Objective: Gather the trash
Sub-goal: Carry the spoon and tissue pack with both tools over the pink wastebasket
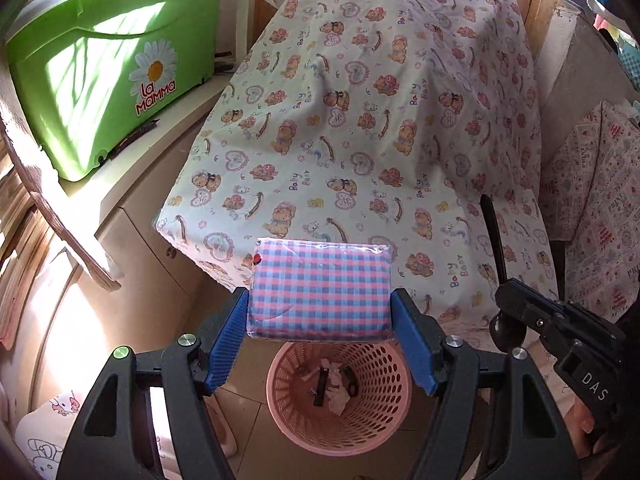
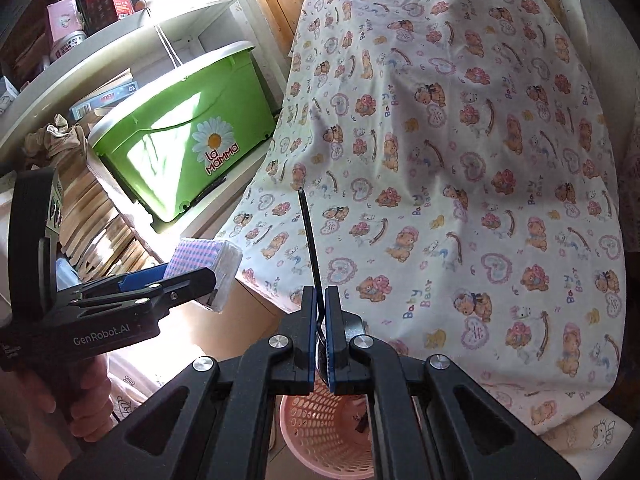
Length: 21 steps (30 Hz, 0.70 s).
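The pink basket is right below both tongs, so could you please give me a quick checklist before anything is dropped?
1. Left tongs grip the checked packet: ok.
2. Packet above pink basket: ok.
3. Right tongs shut on black spoon: ok.
4. Spoon above the basket: cannot tell.
5. Room left in the basket: ok, only a few scraps inside.

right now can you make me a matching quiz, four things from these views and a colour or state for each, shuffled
Things:
1. left gripper
2. right gripper
3. basket
4. storage box

States:
A. pink, trash inside
B. shut on a black spoon
C. green, daisy logo
D. holds a checked tissue pack

Pairs: 1-D, 2-B, 3-A, 4-C
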### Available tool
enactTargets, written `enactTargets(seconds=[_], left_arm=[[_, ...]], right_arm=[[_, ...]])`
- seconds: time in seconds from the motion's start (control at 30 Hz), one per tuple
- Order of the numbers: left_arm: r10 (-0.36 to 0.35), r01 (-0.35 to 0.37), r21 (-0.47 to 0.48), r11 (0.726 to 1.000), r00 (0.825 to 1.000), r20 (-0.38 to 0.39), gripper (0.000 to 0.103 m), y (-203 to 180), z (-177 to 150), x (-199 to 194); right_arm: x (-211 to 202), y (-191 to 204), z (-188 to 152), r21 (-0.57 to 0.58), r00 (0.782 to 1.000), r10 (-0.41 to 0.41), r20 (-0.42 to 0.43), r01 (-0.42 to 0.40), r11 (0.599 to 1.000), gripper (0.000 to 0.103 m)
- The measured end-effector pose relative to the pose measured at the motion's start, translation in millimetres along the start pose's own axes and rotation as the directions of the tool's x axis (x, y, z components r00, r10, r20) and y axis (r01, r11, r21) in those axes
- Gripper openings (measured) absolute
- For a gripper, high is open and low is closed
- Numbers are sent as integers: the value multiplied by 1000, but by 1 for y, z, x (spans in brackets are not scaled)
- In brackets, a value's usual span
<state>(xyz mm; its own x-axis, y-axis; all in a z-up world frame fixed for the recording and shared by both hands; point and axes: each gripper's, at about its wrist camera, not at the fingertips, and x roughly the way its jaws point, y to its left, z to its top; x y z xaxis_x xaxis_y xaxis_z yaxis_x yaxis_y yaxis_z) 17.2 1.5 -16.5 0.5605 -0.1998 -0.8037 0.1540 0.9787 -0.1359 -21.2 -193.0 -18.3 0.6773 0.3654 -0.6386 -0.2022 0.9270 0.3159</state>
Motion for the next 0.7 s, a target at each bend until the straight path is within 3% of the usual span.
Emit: enactTargets(seconds=[0.17, 0.37, 0.7], left_arm=[[-5, 4, -11, 1000, 995, -98, 69, 4, -21, 29], [-26, 18, -39, 999, 975, -220, 69, 9, -36, 59], [44, -46, 4, 999, 916, -399, 69, 6, -61, 119]], right_arm=[[12, 7, -22, -37, 997, -12, -75, 9, 999, 5], [38, 7, -41, -32, 983, -6, -182, 0, 999, 5], [88, 3, -74, -77, 938, -96, -332, 75, 994, 5]])
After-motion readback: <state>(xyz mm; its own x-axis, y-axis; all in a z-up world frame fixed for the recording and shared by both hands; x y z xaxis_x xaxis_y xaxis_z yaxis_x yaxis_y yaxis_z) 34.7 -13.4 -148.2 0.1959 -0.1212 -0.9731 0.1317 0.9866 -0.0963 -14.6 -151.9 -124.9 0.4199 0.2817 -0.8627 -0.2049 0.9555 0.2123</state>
